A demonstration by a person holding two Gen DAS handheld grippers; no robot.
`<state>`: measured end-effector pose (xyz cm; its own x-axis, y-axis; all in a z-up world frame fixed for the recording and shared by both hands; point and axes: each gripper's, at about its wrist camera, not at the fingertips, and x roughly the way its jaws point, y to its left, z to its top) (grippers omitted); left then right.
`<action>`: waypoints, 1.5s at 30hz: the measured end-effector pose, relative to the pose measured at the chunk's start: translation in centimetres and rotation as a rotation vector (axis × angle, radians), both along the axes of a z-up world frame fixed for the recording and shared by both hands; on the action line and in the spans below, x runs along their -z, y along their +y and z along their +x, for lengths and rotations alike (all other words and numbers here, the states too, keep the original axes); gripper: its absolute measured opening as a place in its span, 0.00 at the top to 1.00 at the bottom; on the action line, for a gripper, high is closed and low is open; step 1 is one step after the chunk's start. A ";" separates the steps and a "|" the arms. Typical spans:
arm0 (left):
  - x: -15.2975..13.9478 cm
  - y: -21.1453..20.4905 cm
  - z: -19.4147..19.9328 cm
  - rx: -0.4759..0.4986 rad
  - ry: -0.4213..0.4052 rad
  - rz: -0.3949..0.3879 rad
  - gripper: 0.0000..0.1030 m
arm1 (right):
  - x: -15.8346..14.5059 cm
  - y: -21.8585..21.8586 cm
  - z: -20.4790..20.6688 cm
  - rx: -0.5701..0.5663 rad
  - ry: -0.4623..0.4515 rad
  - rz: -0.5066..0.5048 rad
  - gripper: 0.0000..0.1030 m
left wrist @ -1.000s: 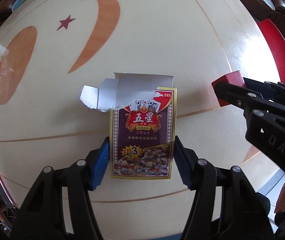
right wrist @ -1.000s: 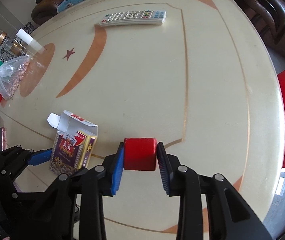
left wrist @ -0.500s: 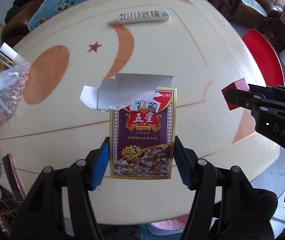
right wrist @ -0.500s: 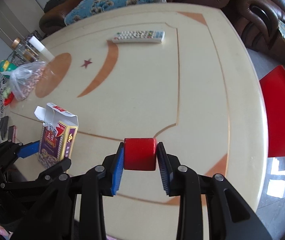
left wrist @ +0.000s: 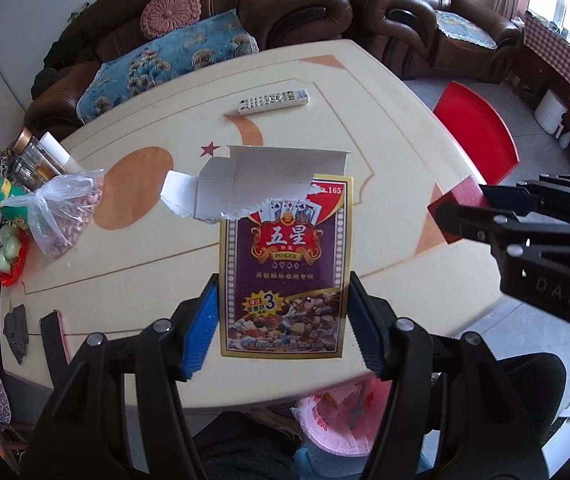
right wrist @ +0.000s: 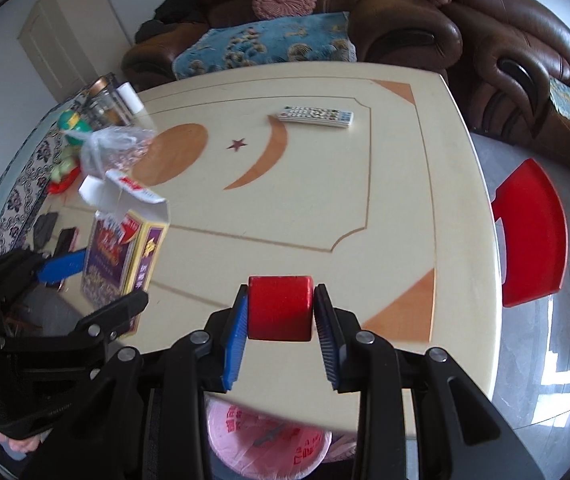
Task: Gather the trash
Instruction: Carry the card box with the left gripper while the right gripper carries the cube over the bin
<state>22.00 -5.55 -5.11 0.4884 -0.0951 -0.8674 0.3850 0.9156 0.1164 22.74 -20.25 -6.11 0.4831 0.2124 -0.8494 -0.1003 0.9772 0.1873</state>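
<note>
1. Left tongs, bottom centre of the left wrist view: blue pads pinch the sides of a torn-open purple-and-gold cardboard playing-card box, which is clear of the desk.
2. Right tongs, bottom centre of the right wrist view: pads clamp a red cylindrical block above the near desk edge.
3. Pink plastic-lined waste bin, lower frame, on the floor under the near desk edge.
4. Cream desk with orange inlays, mid-frame.
5. Clear plastic bag of nuts, left edge.
6. White remote control, far side of the desk.
7. Brown leather sofa, top.
</note>
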 end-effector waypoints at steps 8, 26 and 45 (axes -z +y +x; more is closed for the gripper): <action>-0.3 1.5 -5.4 0.025 -0.030 -0.026 0.42 | -0.9 2.1 -7.4 -0.048 -0.038 -0.002 0.69; 9.9 3.1 -12.4 0.093 0.125 -0.045 0.42 | 7.6 2.7 -16.9 -0.043 0.065 0.035 0.69; 21.2 1.3 -14.4 0.182 0.305 0.066 0.42 | 18.9 2.7 -18.1 0.006 0.218 0.057 0.69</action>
